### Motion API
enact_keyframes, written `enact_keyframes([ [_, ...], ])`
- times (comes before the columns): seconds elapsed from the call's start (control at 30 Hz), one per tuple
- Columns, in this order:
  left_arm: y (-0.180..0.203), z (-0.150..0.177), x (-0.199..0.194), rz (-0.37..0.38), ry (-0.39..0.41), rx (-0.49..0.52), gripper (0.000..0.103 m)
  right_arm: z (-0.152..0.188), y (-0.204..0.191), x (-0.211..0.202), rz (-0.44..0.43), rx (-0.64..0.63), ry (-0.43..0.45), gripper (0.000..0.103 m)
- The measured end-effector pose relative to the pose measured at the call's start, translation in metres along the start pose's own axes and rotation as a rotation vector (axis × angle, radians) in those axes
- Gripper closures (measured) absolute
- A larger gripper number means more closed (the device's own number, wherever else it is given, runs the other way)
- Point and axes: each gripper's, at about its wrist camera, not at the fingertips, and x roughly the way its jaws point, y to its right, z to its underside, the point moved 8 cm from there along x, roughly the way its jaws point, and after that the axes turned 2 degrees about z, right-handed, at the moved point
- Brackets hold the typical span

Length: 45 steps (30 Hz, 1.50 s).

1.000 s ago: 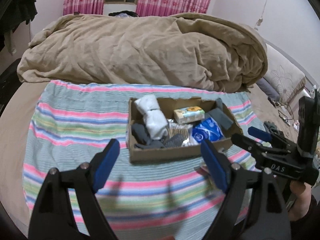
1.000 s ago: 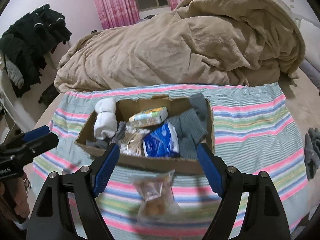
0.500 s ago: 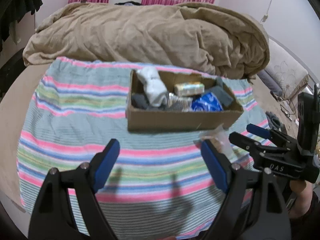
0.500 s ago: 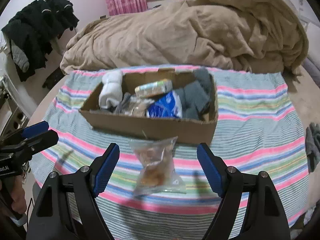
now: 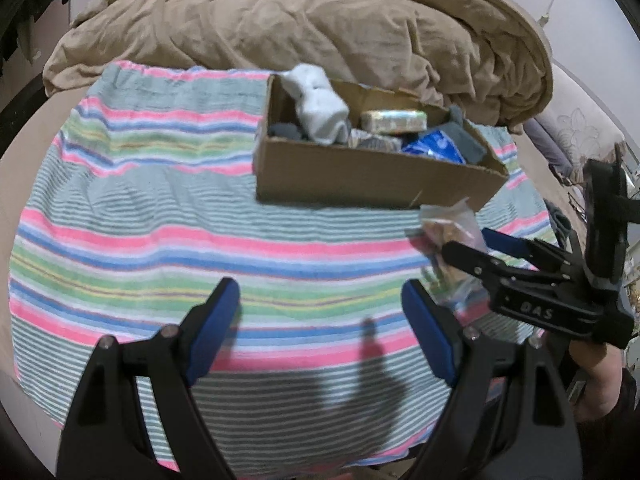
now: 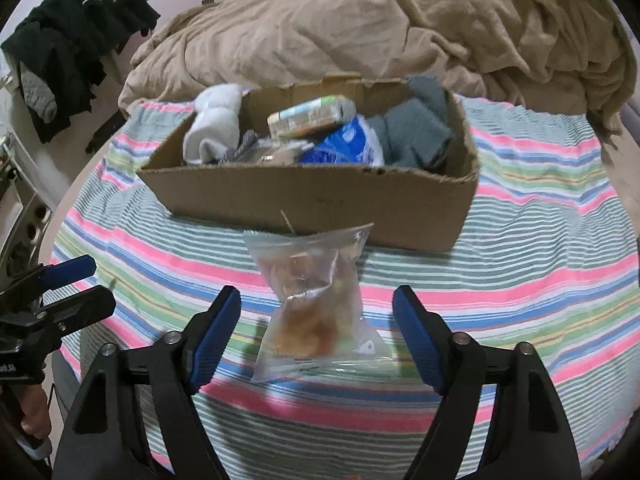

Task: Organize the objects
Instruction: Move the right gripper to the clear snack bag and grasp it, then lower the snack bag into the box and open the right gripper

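One clear plastic snack bag (image 6: 316,308) lay nearer than before, just before the brown cardboard box (image 6: 320,204); my right claw (image 6: 316,336) had closed in, spread wide, ready to pinch.

Left gripper (image 5: 320,320) hovers level with jaws spread wide, holding nothing. Right gripper (image 6: 316,328) beside it is likewise level, jaws wide apart and unloaded.

The right gripper (image 6: 316,334) hangs wide apart over a clear snack bag (image 6: 316,312) lying just before the cardboard box (image 6: 320,200).
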Motion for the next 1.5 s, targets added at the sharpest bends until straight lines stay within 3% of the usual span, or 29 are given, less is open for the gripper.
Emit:
enact_keyframes([
  [0.13,-0.004,0.005,0.009,-0.002,-0.02,-0.007,0.019,0.006,-0.001,0.014,0.007,-0.012,-0.027,0.049],
  [0.33,-0.004,0.009,0.014,0.003,-0.036,-0.007,0.019,0.007,0.0,0.011,-0.014,-0.02,-0.014,0.056],
  [0.97,0.015,-0.031,-0.012,0.014,0.049,0.026,0.019,-0.034,0.005,-0.055,-0.024,-0.023,0.12,0.057],
  [1.5,0.015,-0.092,-0.013,0.006,0.13,0.071,0.019,-0.089,0.027,-0.047,0.028,-0.007,0.165,0.057],
])
